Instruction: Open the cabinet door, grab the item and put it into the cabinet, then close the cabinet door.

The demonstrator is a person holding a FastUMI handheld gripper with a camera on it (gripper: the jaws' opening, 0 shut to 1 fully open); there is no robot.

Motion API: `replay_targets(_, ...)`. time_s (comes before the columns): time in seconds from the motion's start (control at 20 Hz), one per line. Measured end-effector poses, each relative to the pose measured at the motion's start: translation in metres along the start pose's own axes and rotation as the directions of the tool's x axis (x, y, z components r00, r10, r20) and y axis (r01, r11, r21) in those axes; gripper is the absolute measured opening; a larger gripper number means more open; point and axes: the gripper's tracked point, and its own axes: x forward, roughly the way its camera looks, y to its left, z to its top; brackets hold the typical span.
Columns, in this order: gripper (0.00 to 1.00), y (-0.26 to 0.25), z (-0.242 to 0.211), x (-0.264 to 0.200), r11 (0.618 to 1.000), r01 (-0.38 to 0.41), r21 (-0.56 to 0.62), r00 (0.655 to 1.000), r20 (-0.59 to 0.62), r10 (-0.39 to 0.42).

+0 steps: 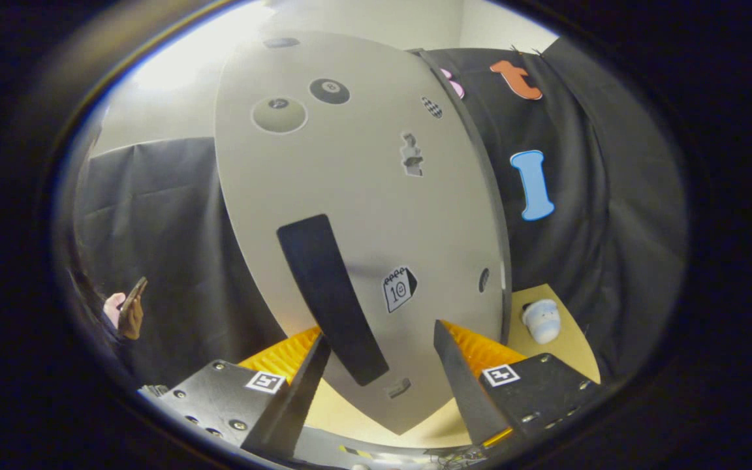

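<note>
The gripper point(382, 346) faces a pale grey cabinet door point(356, 215) at close range, tilted in the fisheye view so that the door leans to one side. Its two fingers stand wide apart and hold nothing; their tips sit just in front of the lower part of the door, and whether either tip touches the panel cannot be told. A long dark handle strip point(330, 297) runs slantwise down the door, and its lower end lies between the fingers, close beside the left fingertip point(317, 356) and well clear of the right one. The door carries several stickers: a small calendar sticker point(399, 288) just beside the handle strip, a black billiard-ball sticker point(329, 91) and a pale round sticker point(279, 115) near its far end, and a small checkered one point(432, 107) near its edge. The item, a small white and pale blue toy-like figure point(541, 320), lies on the yellowish tabletop point(572, 352) beyond the right finger, just past the door's edge and near the black cloth wall point(585, 215). Off past the left finger, a person's hand point(115, 307) holds up a phone point(132, 307) in front of the dark cloth.
</note>
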Motion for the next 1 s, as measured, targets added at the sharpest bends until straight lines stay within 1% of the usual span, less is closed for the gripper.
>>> replay_targets(0.05, 0.94, 0.005, 0.002, 0.006, 1.000, -0.019, -0.010, 1.000, -0.004, 0.019)
replay_targets(0.2, 0.94, 0.029, -0.005, 0.023, 0.994, -0.103, -0.023, 0.994, -0.033, 0.102)
replay_targets(0.4, 0.94, 0.049, -0.017, 0.052, 0.986, -0.156, -0.065, 0.985, -0.083, 0.151)
replay_targets(0.6, 0.94, 0.058, -0.016, 0.079, 0.978, -0.198, -0.067, 0.977, -0.095, 0.191)
replay_targets(0.85, 0.95, 0.065, -0.010, 0.113, 0.976, -0.209, -0.067, 0.976, -0.084, 0.203)
replay_targets(0.9, 0.95, 0.064, -0.009, 0.127, 0.977, -0.200, -0.070, 0.978, -0.073, 0.195)
replay_targets(1.0, 0.95, 0.063, -0.009, 0.126, 0.979, -0.194, -0.070, 0.980, -0.065, 0.190)
